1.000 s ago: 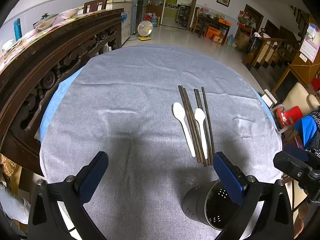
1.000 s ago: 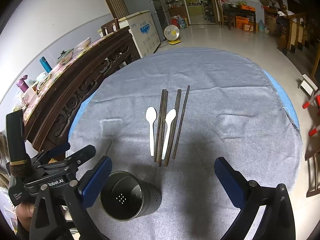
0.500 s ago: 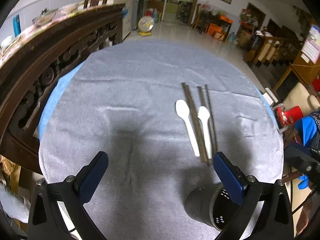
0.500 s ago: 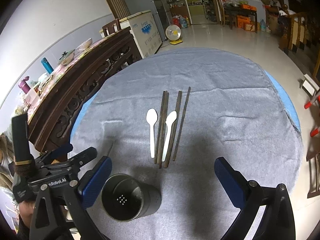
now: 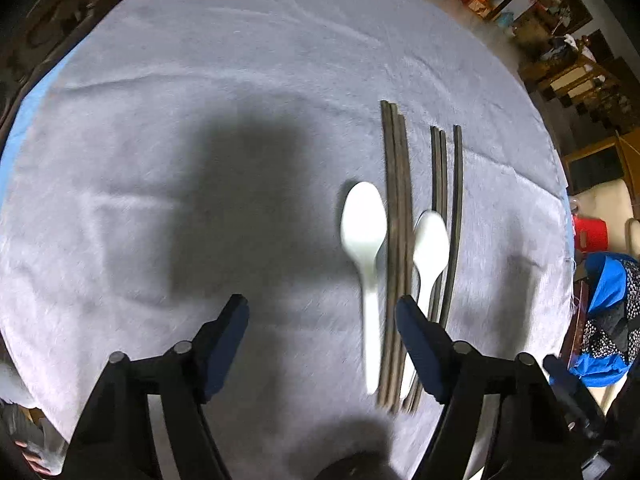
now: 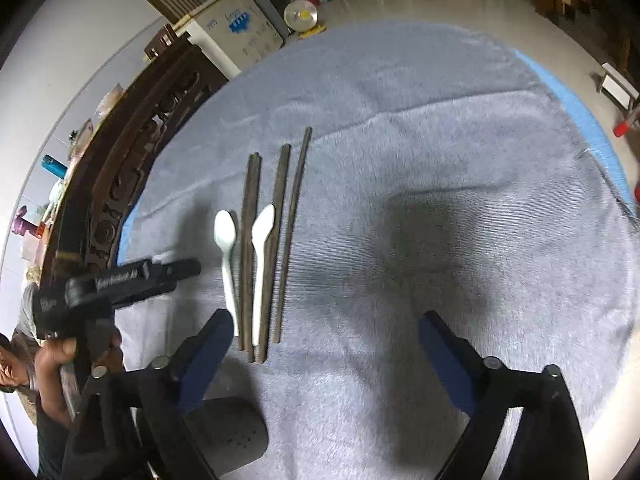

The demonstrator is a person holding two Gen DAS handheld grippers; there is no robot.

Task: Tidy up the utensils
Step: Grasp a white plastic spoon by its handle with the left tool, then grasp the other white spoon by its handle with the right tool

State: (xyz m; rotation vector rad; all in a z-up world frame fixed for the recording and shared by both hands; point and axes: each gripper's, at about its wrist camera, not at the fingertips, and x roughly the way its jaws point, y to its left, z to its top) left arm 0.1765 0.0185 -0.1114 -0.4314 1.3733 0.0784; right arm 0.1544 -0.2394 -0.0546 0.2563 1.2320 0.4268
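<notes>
Two white plastic spoons (image 5: pixel 364 232) (image 5: pixel 430 244) lie among several dark chopsticks (image 5: pixel 396 200) on the grey-clothed round table (image 5: pixel 180 100). My left gripper (image 5: pixel 320 304) hovers over their near ends, jaws closing; the left spoon's handle shows between its fingers, untouched. The black perforated holder (image 5: pixel 352 464) is a blur at the bottom edge. In the right wrist view the spoons (image 6: pixel 225 232) (image 6: pixel 263 224) and chopsticks (image 6: pixel 280 200) end beside the left finger of my right gripper (image 6: pixel 326 320), whose jaws are closing on nothing. The holder (image 6: pixel 232 432) lies below it. The left gripper (image 6: pixel 132 280) appears there too.
A carved dark wooden cabinet (image 6: pixel 120 184) runs along the table's left side, with a white freezer (image 6: pixel 236 28) and a fan (image 6: pixel 300 14) beyond. A red stool (image 5: pixel 590 234) and blue cloth (image 5: pixel 608 280) sit past the right edge. A person's hand (image 6: pixel 60 356) holds the left gripper.
Both grippers have dropped and tipped down toward the spoons and chopsticks, which now look larger. Their jaws stand narrower. The holder has slid to the bottom of both views.
</notes>
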